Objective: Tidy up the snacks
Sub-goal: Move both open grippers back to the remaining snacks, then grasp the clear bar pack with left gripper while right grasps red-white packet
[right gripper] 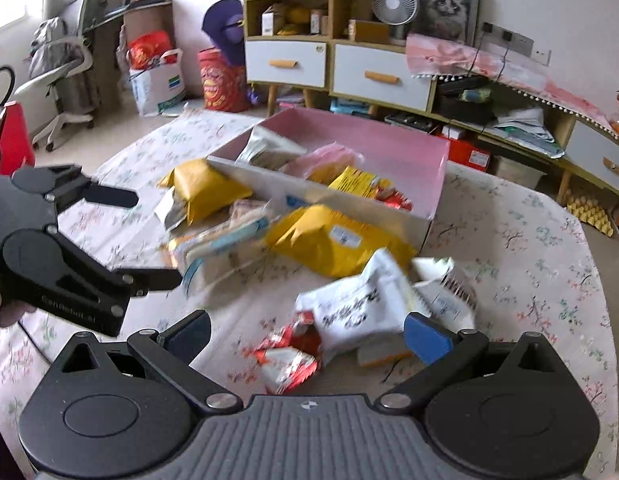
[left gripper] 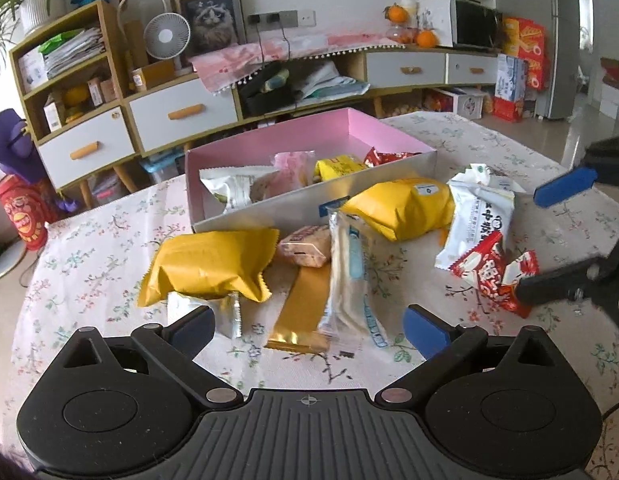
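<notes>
Both grippers, left (left gripper: 309,326) and right (right gripper: 307,336), are hanging wide open and empty over loose snacks (left gripper: 341,276) heaped beside the box (left gripper: 309,204); that overlapping pile is probably risking a two-packet grab.

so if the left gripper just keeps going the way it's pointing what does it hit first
Most likely the long clear-wrapped snack and the gold packet beside it: both lie between the open left gripper fingers, straight ahead. Depth is hard to judge.
</notes>
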A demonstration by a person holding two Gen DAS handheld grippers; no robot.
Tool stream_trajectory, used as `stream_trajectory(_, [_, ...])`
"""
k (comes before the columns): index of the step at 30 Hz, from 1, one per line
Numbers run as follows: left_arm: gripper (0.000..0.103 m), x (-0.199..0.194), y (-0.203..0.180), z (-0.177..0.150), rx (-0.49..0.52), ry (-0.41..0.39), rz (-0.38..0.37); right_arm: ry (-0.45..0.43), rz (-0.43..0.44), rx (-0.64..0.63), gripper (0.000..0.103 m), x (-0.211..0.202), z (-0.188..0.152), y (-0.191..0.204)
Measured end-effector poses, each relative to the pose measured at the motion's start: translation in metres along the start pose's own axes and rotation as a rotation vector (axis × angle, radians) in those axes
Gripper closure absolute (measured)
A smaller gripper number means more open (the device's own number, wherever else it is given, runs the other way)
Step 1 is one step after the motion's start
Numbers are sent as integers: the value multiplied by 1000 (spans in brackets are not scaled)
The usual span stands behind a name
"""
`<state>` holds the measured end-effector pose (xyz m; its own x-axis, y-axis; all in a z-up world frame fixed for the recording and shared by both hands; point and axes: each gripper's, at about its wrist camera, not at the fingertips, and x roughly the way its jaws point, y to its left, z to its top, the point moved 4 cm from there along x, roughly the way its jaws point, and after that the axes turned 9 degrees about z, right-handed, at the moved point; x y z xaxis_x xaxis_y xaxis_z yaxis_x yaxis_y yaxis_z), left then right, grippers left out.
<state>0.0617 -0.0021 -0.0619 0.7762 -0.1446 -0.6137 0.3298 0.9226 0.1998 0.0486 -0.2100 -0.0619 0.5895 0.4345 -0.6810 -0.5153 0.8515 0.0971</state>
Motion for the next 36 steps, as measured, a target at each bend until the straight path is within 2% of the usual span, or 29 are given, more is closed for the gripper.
stream_trajectory(12, [4, 15, -20, -2, 31, -12, -68, 27, 18, -11, 19, 6, -16, 9])
stream_trajectory(16, [9, 19, -24, -2, 25, -9, -92, 39, 28, -7, 25, 13, -17, 10])
stream_trajectory(23, [34, 28, -26, 3, -3, 10, -109, 65, 41, 0, 39, 20, -21, 9])
stream_trajectory(32, [66, 31, -22, 6, -33, 19, -94, 83, 40, 12, 70, 23, -22, 4])
stream_trajectory(34, [73, 31, -20, 7, -38, 22, -89, 87, 38, 15, 82, 24, -22, 2])
stream_trajectory(36, [79, 31, -19, 7, -47, 27, -90, 89, 34, 17, 85, 23, -22, 1])
